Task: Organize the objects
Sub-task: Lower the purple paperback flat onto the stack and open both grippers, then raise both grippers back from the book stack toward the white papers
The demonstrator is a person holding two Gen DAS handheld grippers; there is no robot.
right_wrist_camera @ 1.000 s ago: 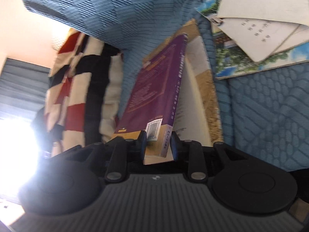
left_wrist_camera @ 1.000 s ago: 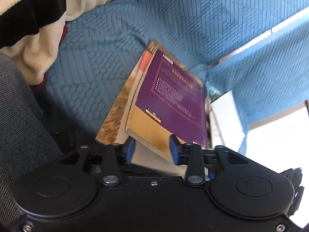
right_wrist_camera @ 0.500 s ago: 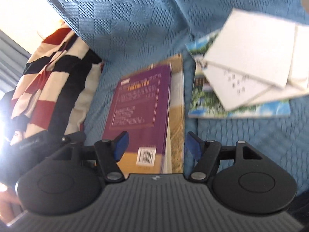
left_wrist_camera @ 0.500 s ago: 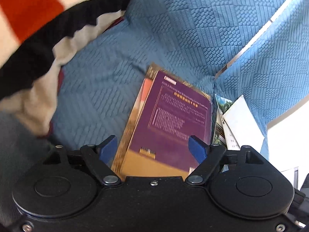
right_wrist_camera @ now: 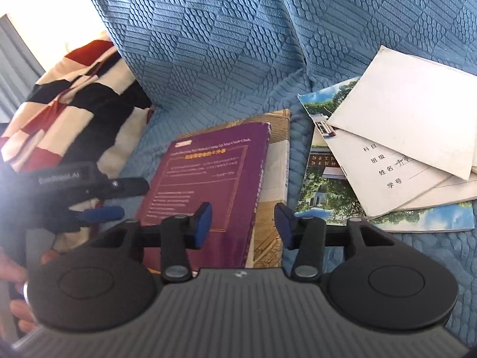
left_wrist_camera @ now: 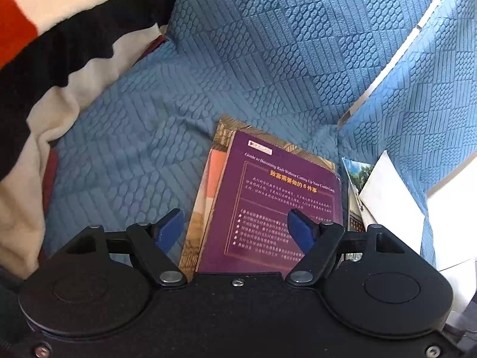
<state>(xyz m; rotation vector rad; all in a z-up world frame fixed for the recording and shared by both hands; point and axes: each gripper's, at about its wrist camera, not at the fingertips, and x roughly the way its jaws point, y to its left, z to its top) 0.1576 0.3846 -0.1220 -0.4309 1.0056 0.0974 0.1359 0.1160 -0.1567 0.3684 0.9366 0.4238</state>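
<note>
A purple book (left_wrist_camera: 277, 205) (right_wrist_camera: 208, 179) lies flat on top of a tan-covered book (left_wrist_camera: 208, 191) (right_wrist_camera: 277, 185) on the blue sofa seat (left_wrist_camera: 125, 161). My left gripper (left_wrist_camera: 235, 226) is open and empty, just above the purple book's near edge. It also shows in the right wrist view (right_wrist_camera: 119, 200) at the left. My right gripper (right_wrist_camera: 243, 223) is open and empty above the near right corner of the stack. A scenic-cover booklet (right_wrist_camera: 322, 185) with white notebooks (right_wrist_camera: 405, 137) on it lies to the right of the stack.
A striped red, black and cream blanket (left_wrist_camera: 50, 47) (right_wrist_camera: 68, 104) lies heaped at the left of the seat. The blue backrest cushions (right_wrist_camera: 238, 35) rise right behind the books. The booklet and a white notebook (left_wrist_camera: 387, 197) sit beside the stack.
Both grippers opened and let go of the purple book, which went from tilted on edge to lying flat on the tan book. Both grippers pulled back and up a little.
</note>
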